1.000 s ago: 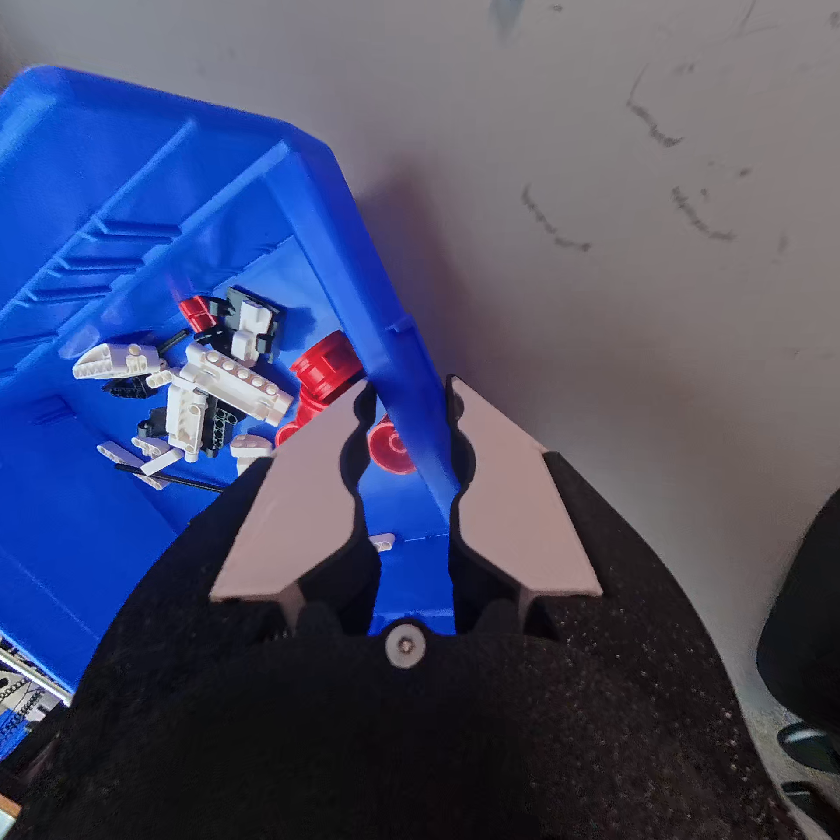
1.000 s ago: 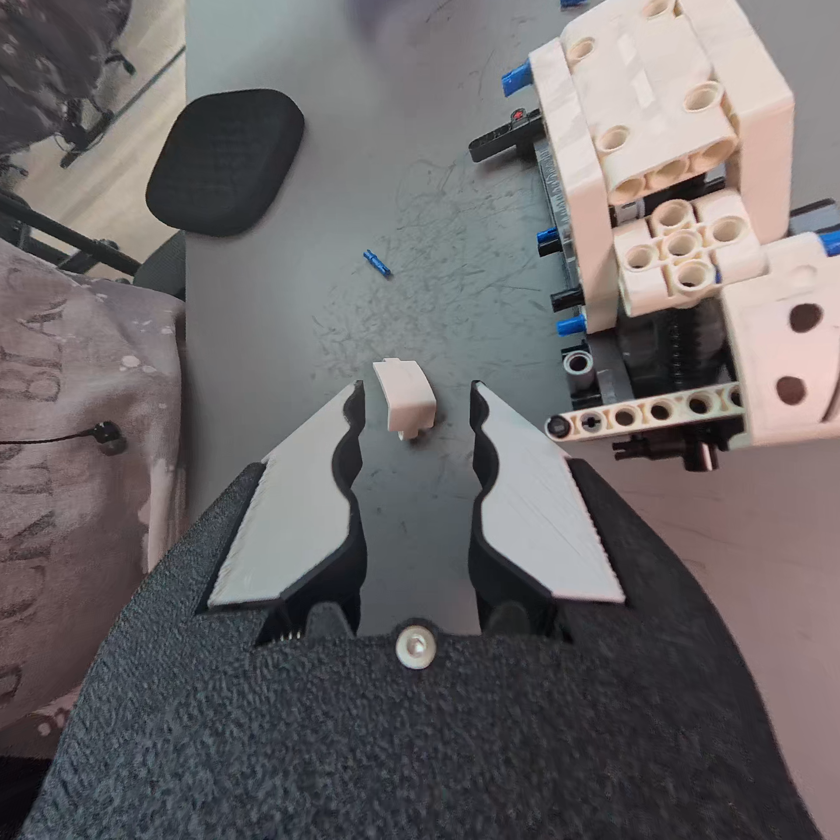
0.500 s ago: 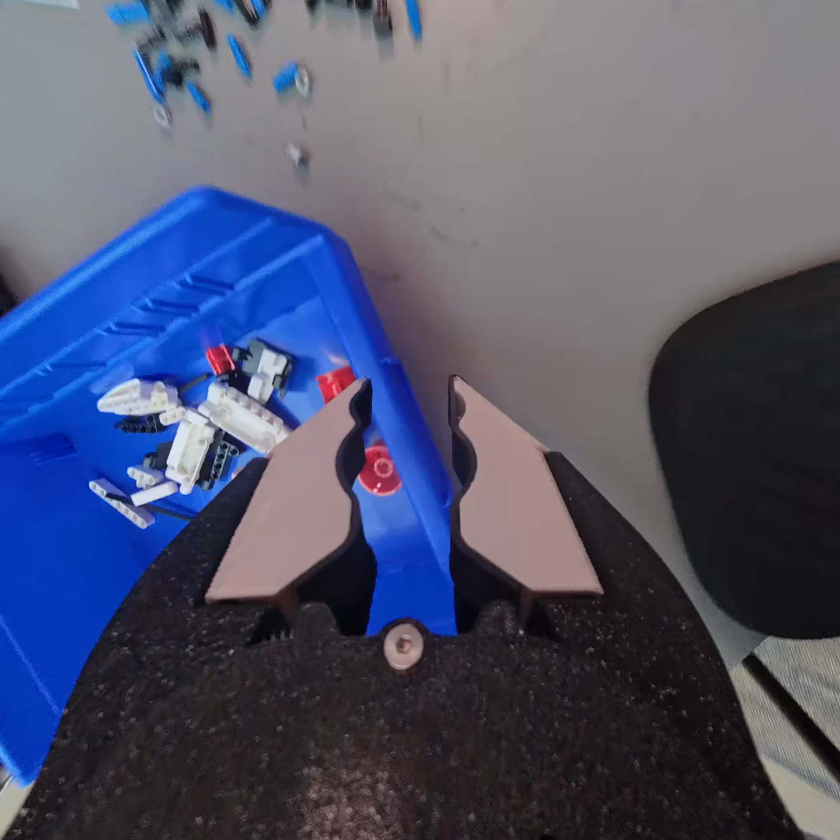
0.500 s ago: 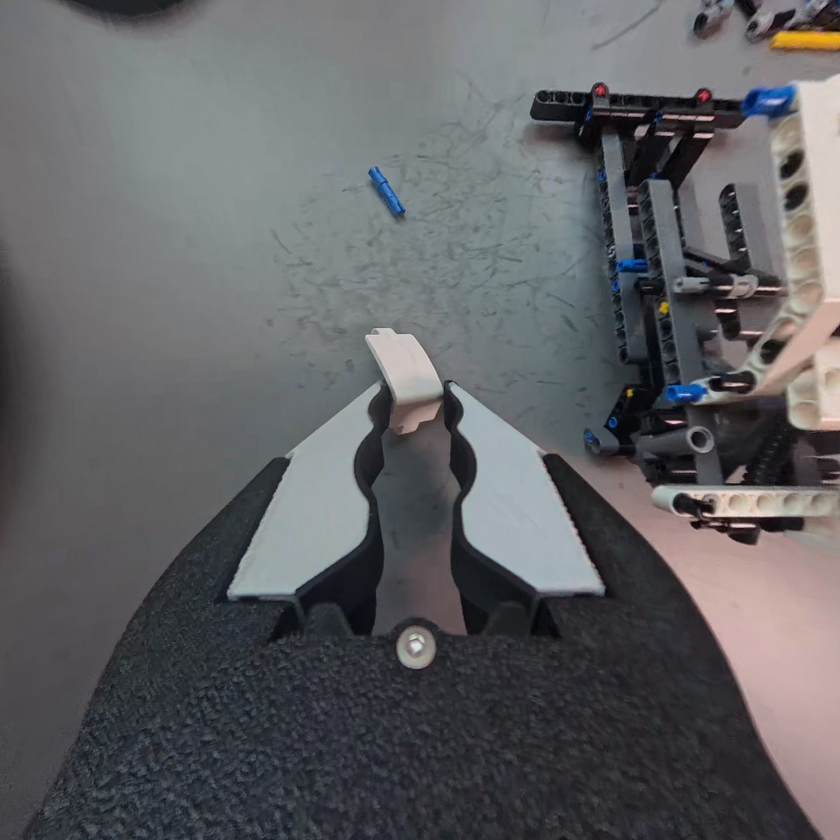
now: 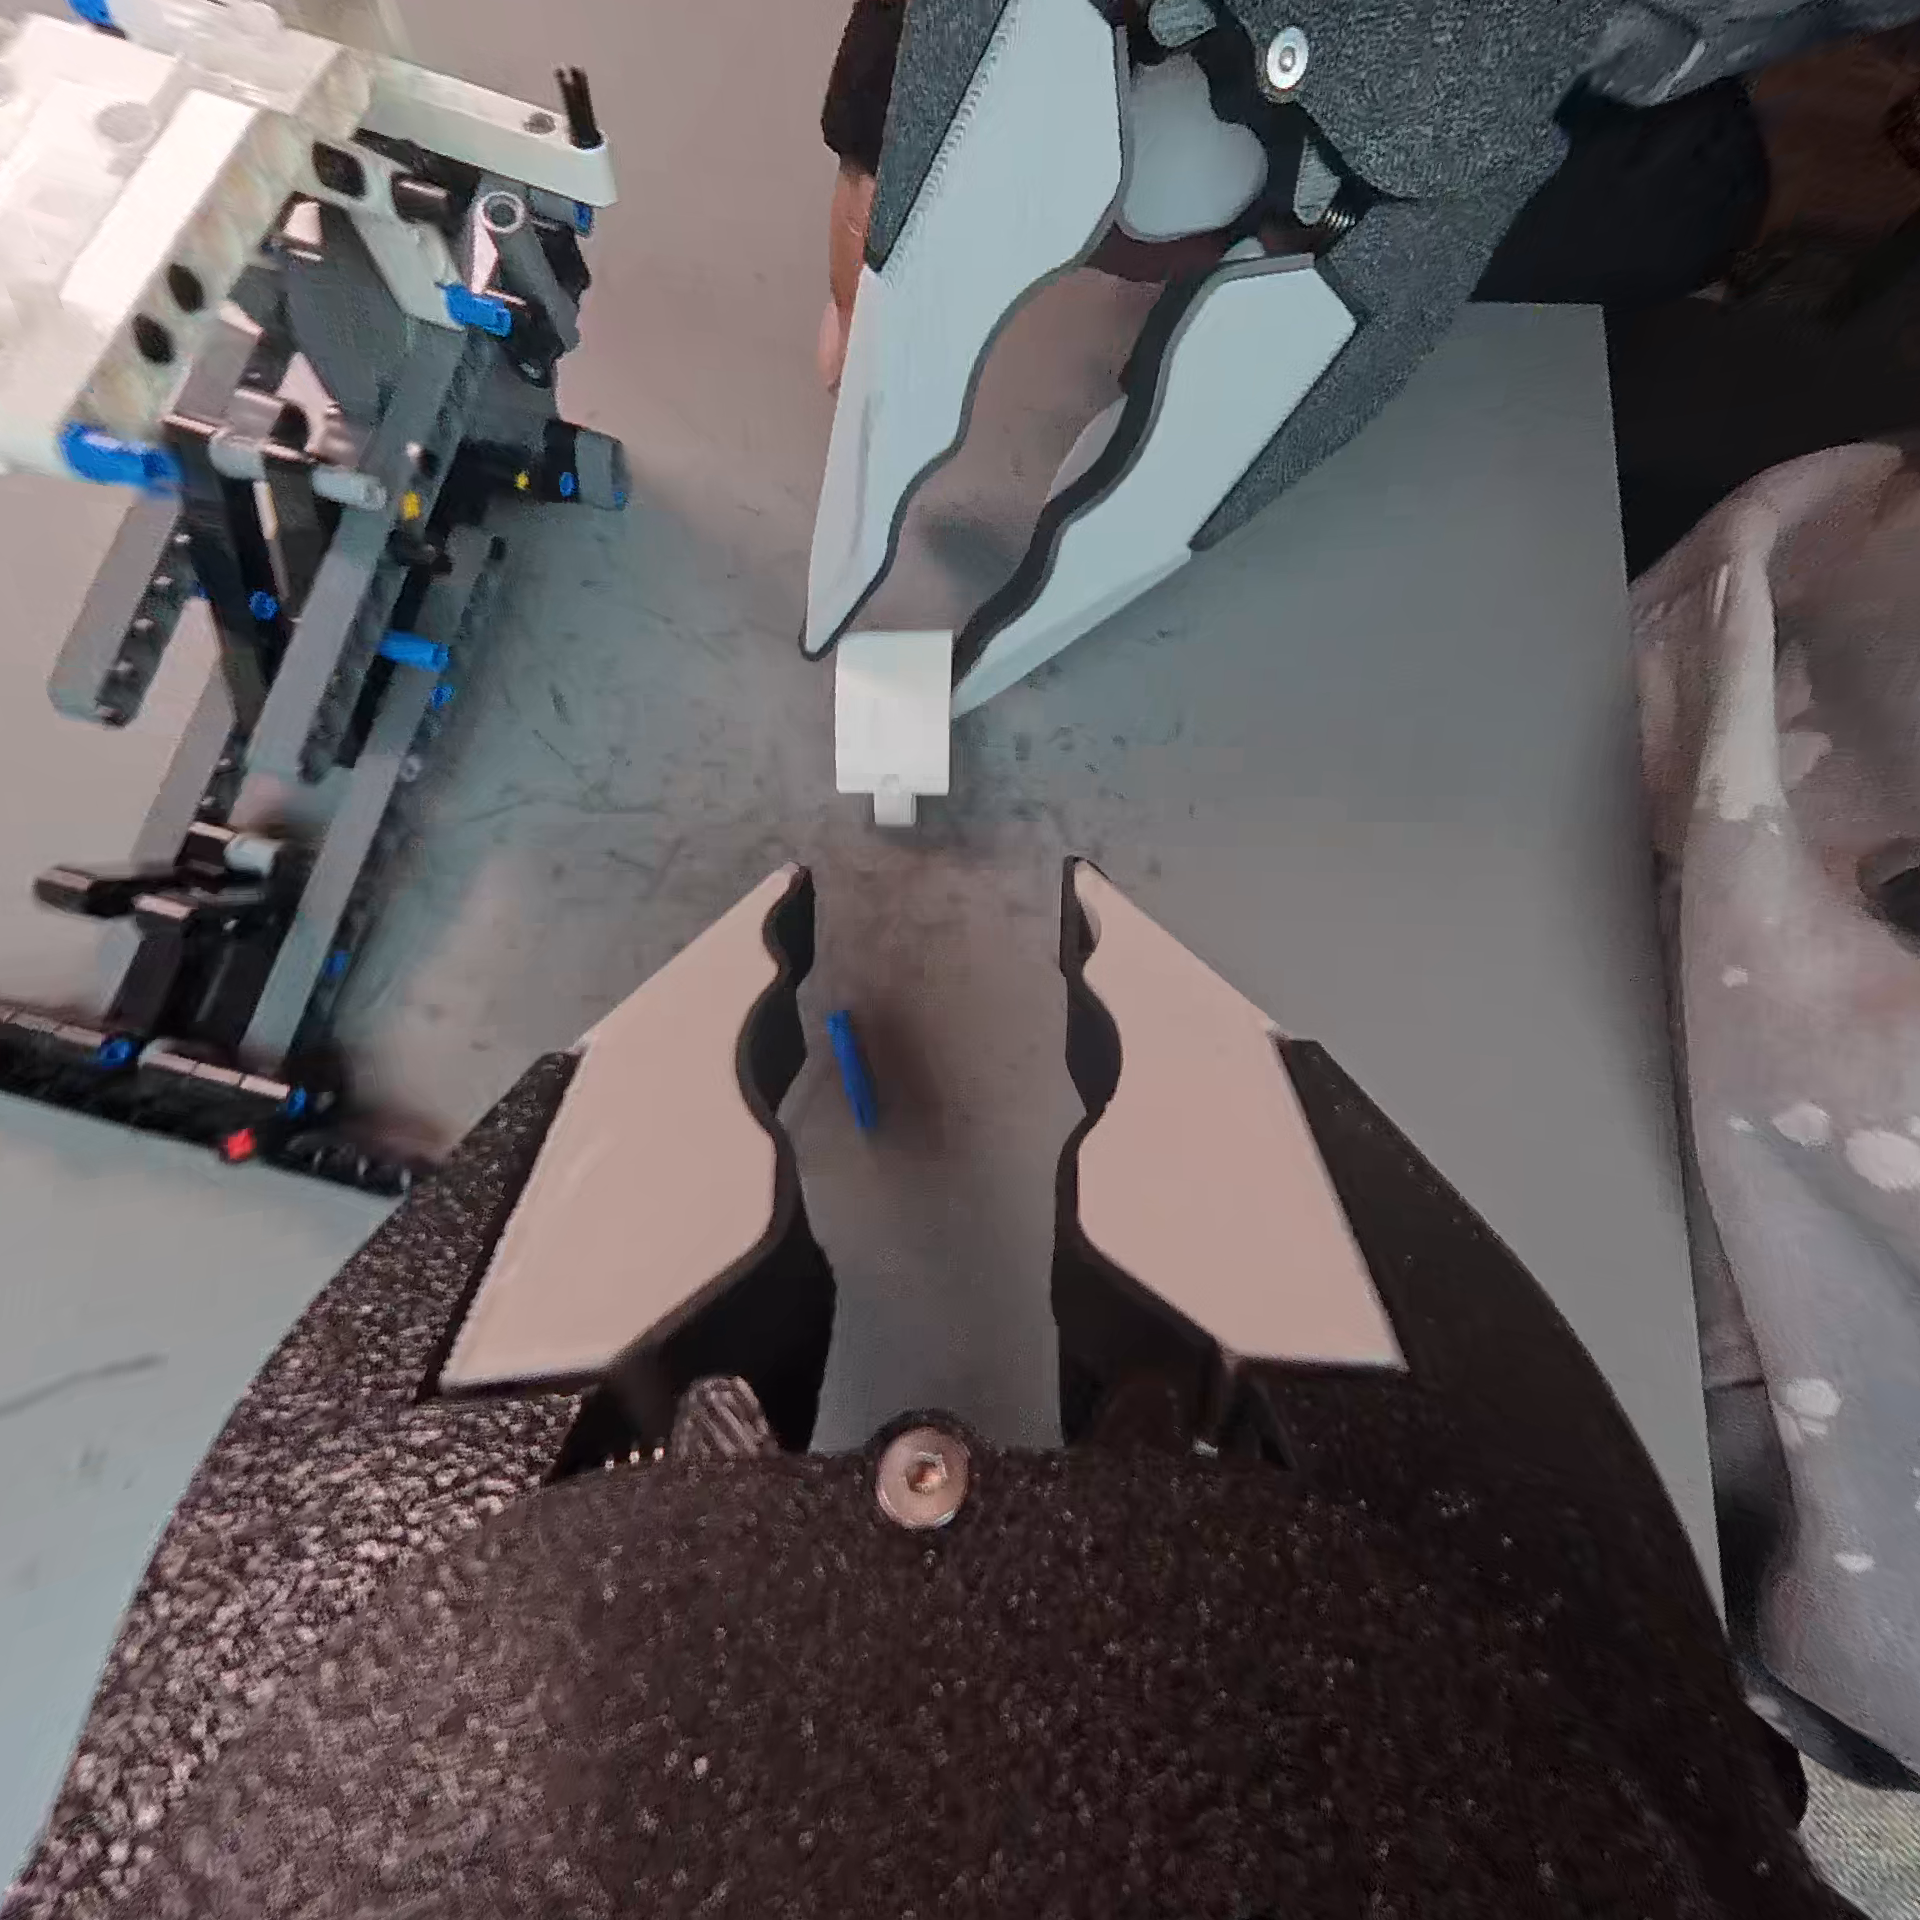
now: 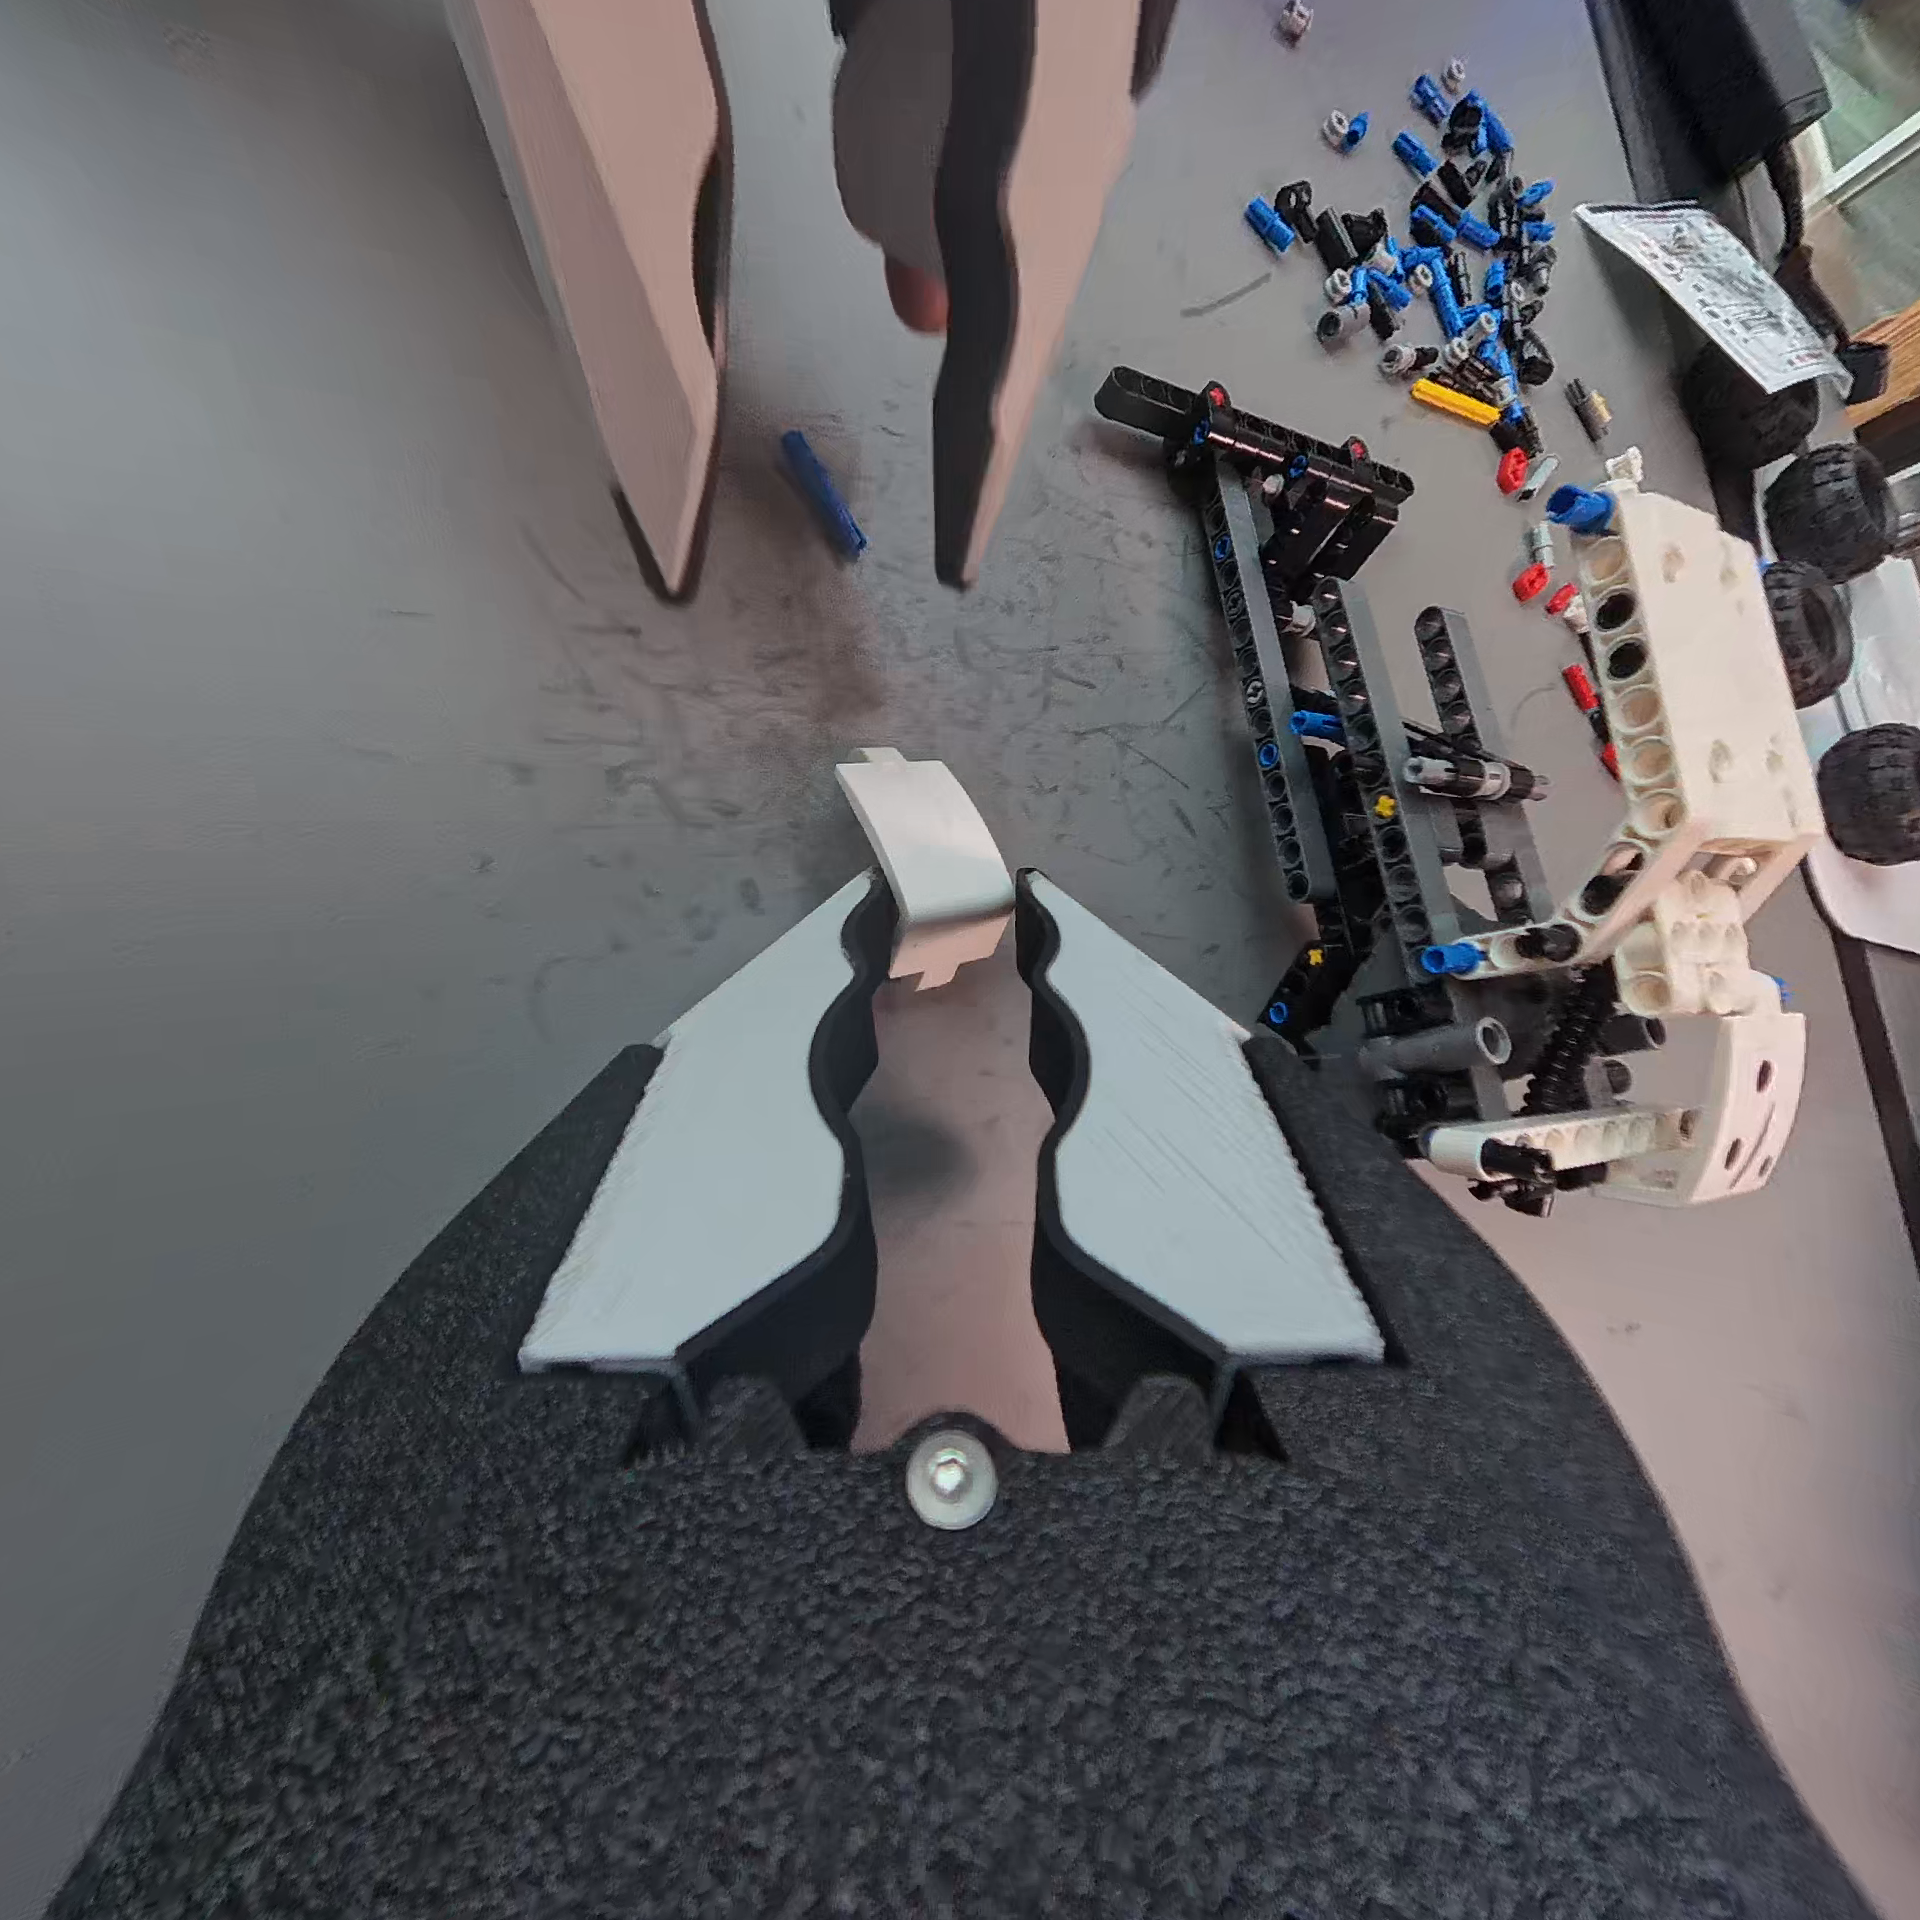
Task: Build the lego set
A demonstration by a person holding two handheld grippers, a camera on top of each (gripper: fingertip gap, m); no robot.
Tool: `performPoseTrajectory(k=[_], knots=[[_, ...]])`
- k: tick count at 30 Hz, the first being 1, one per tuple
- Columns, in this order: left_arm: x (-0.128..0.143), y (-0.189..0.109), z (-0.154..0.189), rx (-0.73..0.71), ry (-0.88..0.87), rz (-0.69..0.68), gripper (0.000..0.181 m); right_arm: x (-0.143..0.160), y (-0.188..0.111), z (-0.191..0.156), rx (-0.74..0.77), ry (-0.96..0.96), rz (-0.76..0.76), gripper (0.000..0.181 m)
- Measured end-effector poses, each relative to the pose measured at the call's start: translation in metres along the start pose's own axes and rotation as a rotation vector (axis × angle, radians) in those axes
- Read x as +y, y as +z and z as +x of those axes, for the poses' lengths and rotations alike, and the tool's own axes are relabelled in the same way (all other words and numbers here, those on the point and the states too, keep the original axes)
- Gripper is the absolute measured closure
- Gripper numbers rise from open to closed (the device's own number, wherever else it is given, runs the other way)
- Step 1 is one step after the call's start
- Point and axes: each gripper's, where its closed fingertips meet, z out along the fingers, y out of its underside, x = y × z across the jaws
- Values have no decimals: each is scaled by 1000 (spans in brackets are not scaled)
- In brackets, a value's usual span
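Right gripper (image 6: 951,883) pinches a curved white panel (image 6: 928,854) by 1 end above the grey table (image 6: 312,727), beside the half-built truck (image 6: 1538,862).

My left gripper (image 5: 935,883) hangs with jaws wide and empty, straddling a small blue pin (image 5: 852,1070) that lies flat on the table between its 2 fingers. To do this well, I would lower the left straight down, centre the pin in the gap and close across its length so it cannot roll. I judge the panel's hold is shallow, so the right should move slowly toward the truck, well clear of the loose parts pile (image 6: 1434,239).
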Motion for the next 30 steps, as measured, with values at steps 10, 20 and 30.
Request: performPoseTrajectory(k=[10,20,30], knots=[[-3,33,1,94,133,-86,156,-5,-6,-17,-126,48,74,149],[-2,31,3,69,344,-73,156,-6,-11,-20,-464,272,56,142],[-2,22,-8,54,238,-30,150,-13,3,-21,-488,264,1,156]])
